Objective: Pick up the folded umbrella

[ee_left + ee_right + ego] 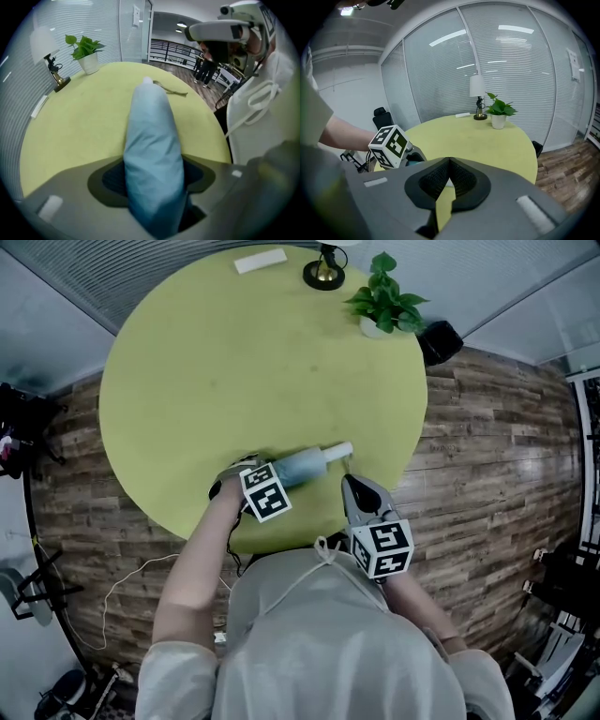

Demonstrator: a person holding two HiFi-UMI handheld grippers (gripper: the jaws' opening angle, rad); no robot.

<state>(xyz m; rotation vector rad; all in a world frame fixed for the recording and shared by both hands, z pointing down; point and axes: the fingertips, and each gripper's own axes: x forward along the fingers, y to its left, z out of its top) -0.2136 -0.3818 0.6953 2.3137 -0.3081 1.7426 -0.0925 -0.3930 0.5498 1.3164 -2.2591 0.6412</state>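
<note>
Round yellow-green desk (234,362) seen from above, with 1 folded umbrella (302,465), 2 tongs and 3 small items.

Umbrella: light blue and lying flat on the desk near its front edge. Its long axis runs on a slant from the left tongs (255,479) away towards the right. Its pale end (339,451) points away from the left tongs and stops just ahead of the tips of the right tongs (449,161). In the left gripper view the umbrella stretches straight out ahead of the tongs, and a thin cord (171,91) lies on the desk beside its far end.

Left tongs: closed around the umbrella's nearer end. The dark pads lie against the blue cloth on both sides, and the cloth fills the whole gap between them. The umbrella rests on the desk.

Right tongs: closed and empty, the pad tips meeting in a point, with only the desk top showing through the slit below them. They stand apart from the umbrella, on the side opposite the left tongs.

Count:
- 2 marker cubes, 1 on each of the tongs (265,491) (382,549).
- 1 potted plant (384,304), 1 small lamp (324,273) and 1 flat white strip (260,261), all at the desk's far edge, well apart from both tongs.
- 1 dark seat (439,341) on the wooden floor (487,446), beyond the plant.
</note>
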